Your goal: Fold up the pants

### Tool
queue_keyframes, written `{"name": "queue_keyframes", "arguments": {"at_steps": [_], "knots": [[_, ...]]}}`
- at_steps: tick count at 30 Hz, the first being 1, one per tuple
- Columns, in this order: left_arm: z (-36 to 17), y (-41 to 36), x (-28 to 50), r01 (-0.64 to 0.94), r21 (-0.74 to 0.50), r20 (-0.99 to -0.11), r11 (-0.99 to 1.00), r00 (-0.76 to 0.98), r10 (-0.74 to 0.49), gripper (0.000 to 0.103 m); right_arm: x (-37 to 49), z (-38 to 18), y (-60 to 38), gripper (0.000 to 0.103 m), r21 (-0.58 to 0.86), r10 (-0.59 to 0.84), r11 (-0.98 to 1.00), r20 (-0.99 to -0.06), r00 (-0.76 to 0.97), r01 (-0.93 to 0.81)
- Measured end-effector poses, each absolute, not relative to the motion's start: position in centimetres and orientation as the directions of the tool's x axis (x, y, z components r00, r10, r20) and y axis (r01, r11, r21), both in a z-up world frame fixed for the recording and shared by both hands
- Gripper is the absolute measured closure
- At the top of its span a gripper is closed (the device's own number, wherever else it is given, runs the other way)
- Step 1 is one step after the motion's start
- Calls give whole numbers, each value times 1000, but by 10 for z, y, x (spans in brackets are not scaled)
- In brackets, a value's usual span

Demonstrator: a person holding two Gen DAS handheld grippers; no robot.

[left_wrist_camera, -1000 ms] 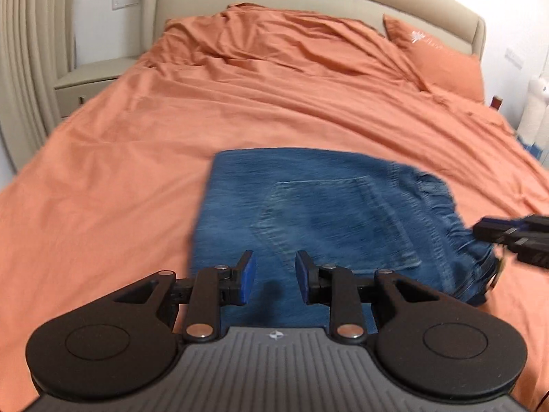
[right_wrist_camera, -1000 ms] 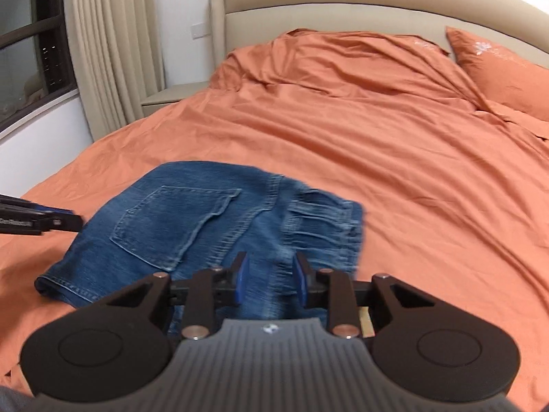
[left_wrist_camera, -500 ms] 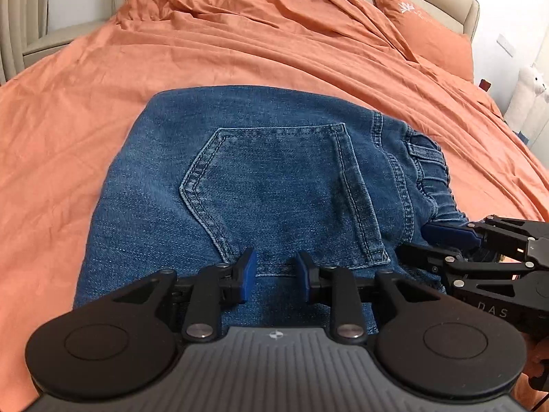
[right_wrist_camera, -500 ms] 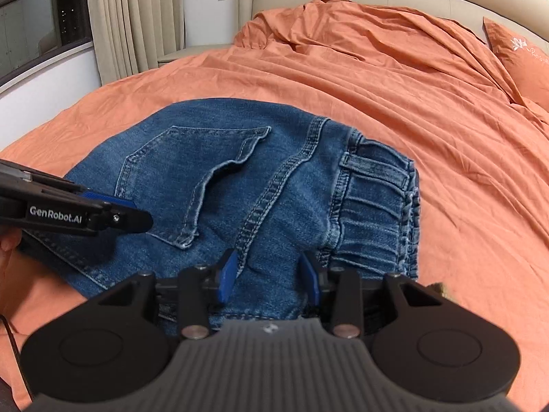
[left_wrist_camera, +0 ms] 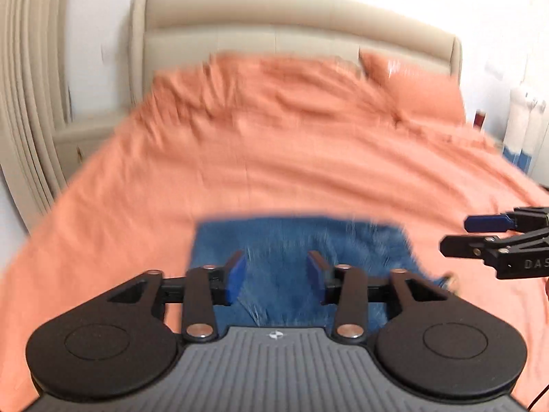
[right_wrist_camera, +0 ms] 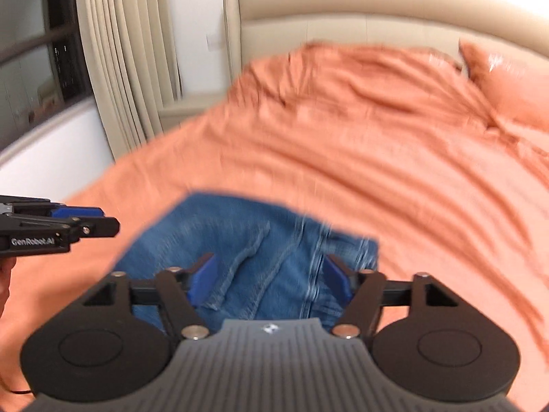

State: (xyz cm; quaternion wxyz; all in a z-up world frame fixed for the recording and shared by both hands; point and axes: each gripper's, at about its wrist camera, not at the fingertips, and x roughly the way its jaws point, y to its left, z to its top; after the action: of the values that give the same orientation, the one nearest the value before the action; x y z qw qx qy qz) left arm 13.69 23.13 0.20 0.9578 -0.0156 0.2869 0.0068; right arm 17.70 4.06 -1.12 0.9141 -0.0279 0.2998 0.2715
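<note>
Orange bed (left_wrist_camera: 274, 158) | folded jeans (right_wrist_camera: 254, 240) | left gripper (left_wrist_camera: 276, 276) spread, "GenRobot.AI" | right gripper (right_wrist_camera: 269, 276) spread, "DAS"

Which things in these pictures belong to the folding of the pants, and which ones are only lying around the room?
Belong to the job:
- folded jeans, lying on the bed
- left gripper, jaws open
- right gripper, jaws open
- orange bedsheet, the work surface

Only lying about:
- orange pillow
- beige headboard
- curtain
- nightstand
</note>
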Motion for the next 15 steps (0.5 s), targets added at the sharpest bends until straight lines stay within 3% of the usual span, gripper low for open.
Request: {"name": "queue_keyframes", "arguments": {"at_steps": [1,7,10,15], "knots": [[17,228,125,-27,-11,-519,1000,855,17,37,166,4,35,30,108,486,850,-539,688,-516],[95,200,37,-151,65,-344,986,924,164,17,95,68,7,22,61,486,860,-401,777,-506],[113,184,-9,-220,70,-281,973,931,231,12,56,81,-7,21,51,466,876,-342,816,-479],[105,158,-55,-291,57,-256,955,920,296,4,-2,83,-23,21,6,405,907,-296,865,-422]]}}
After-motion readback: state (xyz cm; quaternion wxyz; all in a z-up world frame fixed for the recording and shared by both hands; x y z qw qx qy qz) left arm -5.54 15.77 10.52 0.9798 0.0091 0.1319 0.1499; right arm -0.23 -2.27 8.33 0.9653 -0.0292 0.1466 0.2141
